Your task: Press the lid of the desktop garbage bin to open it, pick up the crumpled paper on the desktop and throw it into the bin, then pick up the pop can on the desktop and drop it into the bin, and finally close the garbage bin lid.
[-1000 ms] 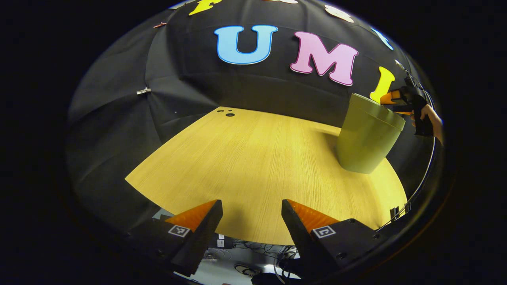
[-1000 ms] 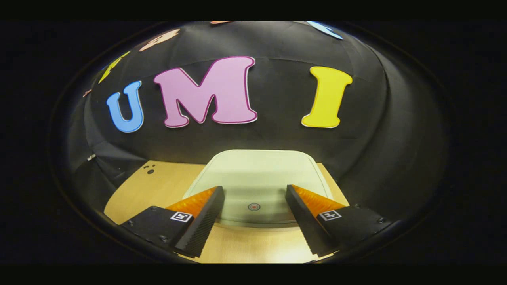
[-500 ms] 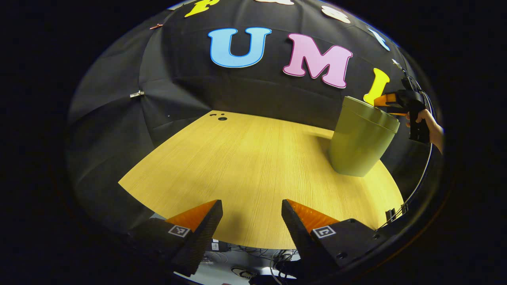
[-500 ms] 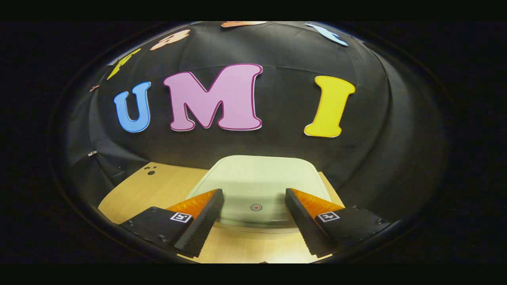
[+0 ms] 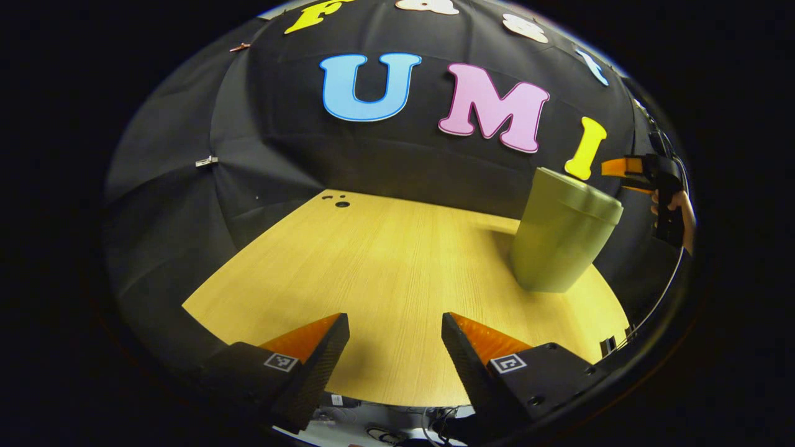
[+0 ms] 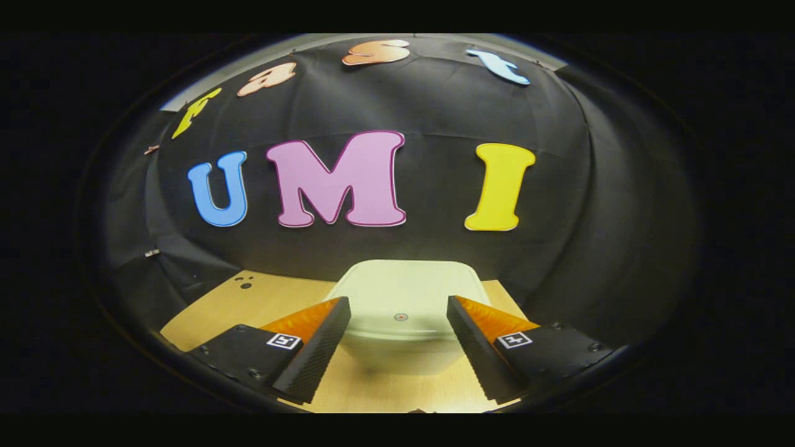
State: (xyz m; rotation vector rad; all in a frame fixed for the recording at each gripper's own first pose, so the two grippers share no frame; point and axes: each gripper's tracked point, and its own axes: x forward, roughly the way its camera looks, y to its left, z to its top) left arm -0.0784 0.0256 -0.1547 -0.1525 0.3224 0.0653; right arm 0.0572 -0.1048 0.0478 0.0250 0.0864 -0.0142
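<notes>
We see garbage bin upright on far right part of wooden counter, lid closed, small red dot on it. Our left claw hangs above near edge of counter, fingers apart, nothing between. Our right claw is before bin, slightly above lid, fingers apart, not touching. In left gripper view, hand holds right claw beside bin.

No readable words or numbers show. Each hand-held gripper carries small square coded markers. The bin lid bears a small red ring mark.
</notes>
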